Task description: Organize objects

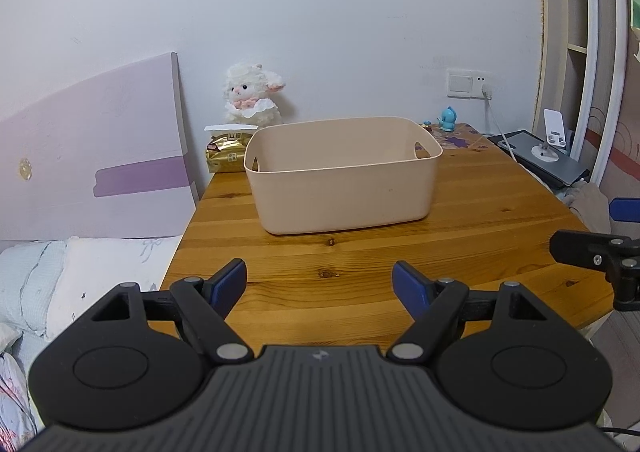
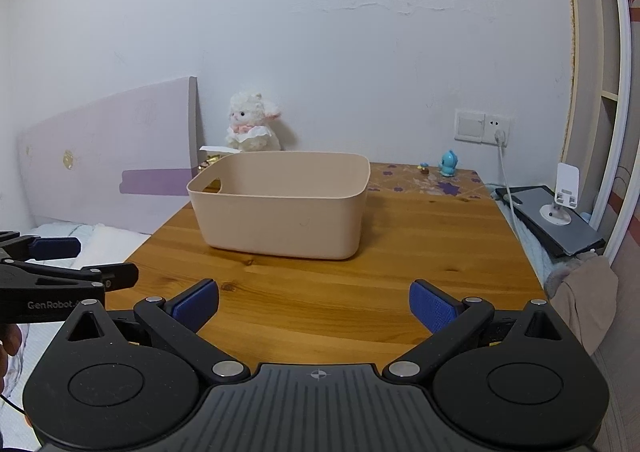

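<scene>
A beige plastic bin (image 1: pixel 344 188) (image 2: pixel 280 212) with handle cut-outs stands on the wooden table (image 1: pixel 460 236) (image 2: pixel 420 252); its floor is hidden by the near wall. Behind it sit a white plush lamb (image 1: pixel 252 96) (image 2: pixel 252 124) and a gold snack bag (image 1: pixel 226 152). A small blue toy figure (image 1: pixel 448 119) (image 2: pixel 448 164) and a tiny mushroom figure (image 2: pixel 423 169) stand at the back right. My left gripper (image 1: pixel 319 272) (image 2: pixel 92 260) hovers open over the near table edge, holding nothing. My right gripper (image 2: pixel 314 292) (image 1: pixel 592 230) is beside it, open as well.
A bed with pillows (image 1: pixel 80 272) and a purple headboard (image 1: pixel 100 156) lies left of the table. At the right, a phone stand (image 2: pixel 564 196) rests on a dark tablet (image 2: pixel 560 228). A cable (image 2: pixel 506 180) hangs from the wall socket. Clothes (image 2: pixel 580 304) lie at the table's right edge.
</scene>
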`<action>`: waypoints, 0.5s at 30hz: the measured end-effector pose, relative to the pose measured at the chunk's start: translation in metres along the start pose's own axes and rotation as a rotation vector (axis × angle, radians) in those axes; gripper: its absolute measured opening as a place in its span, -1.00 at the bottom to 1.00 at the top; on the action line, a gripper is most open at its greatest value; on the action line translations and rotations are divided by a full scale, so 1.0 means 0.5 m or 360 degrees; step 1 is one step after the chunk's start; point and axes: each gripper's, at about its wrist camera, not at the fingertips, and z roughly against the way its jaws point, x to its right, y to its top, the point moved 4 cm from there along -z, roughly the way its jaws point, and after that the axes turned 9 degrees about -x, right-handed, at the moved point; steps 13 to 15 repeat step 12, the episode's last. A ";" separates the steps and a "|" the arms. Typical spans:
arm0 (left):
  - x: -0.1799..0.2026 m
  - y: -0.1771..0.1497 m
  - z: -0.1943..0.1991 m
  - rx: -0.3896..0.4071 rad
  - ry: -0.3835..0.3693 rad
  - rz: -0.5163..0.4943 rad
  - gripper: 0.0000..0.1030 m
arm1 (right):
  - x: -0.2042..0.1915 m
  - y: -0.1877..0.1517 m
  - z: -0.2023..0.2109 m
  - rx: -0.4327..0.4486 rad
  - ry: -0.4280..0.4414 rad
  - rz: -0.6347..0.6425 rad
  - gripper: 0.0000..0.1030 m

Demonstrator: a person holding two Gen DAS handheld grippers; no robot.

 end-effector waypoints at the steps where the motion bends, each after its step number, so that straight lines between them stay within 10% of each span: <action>1: 0.000 0.000 -0.002 -0.0004 0.0000 -0.0001 0.58 | 0.001 0.000 -0.003 -0.0004 0.0001 -0.0001 1.00; 15: -0.007 0.011 -0.038 -0.0056 -0.0021 0.0003 0.61 | 0.008 0.008 -0.047 -0.0073 0.0013 -0.0011 1.00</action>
